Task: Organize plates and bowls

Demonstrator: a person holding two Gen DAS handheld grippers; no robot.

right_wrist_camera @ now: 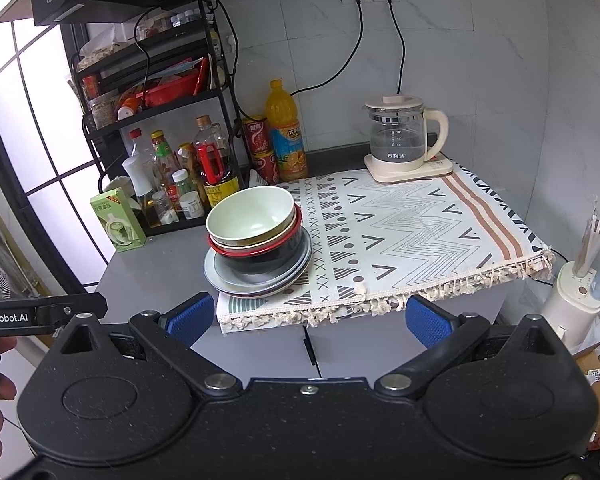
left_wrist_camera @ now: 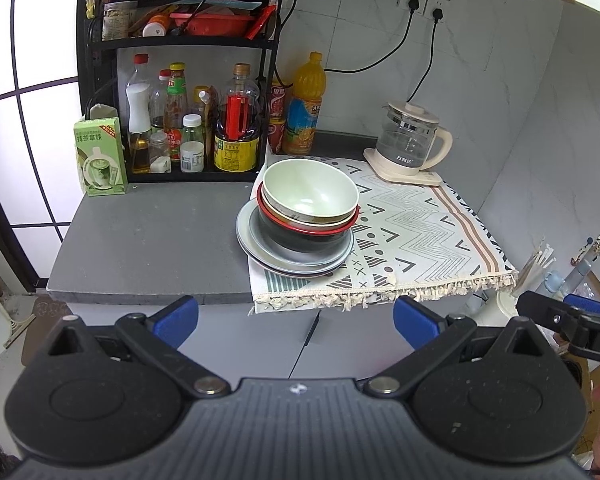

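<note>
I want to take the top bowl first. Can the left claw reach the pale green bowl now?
Probably yes. The left claw is open and empty, and the pale green bowl sits uncovered on top of the stack, with nothing between them.

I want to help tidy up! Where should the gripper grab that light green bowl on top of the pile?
Probably the rim of the light green bowl. It sits tilted in the nested bowls, its near-right edge raised clear of the red-rimmed bowl beneath. Bring the open right gripper from the front, one finger inside and one outside, then lift straight up.
</note>
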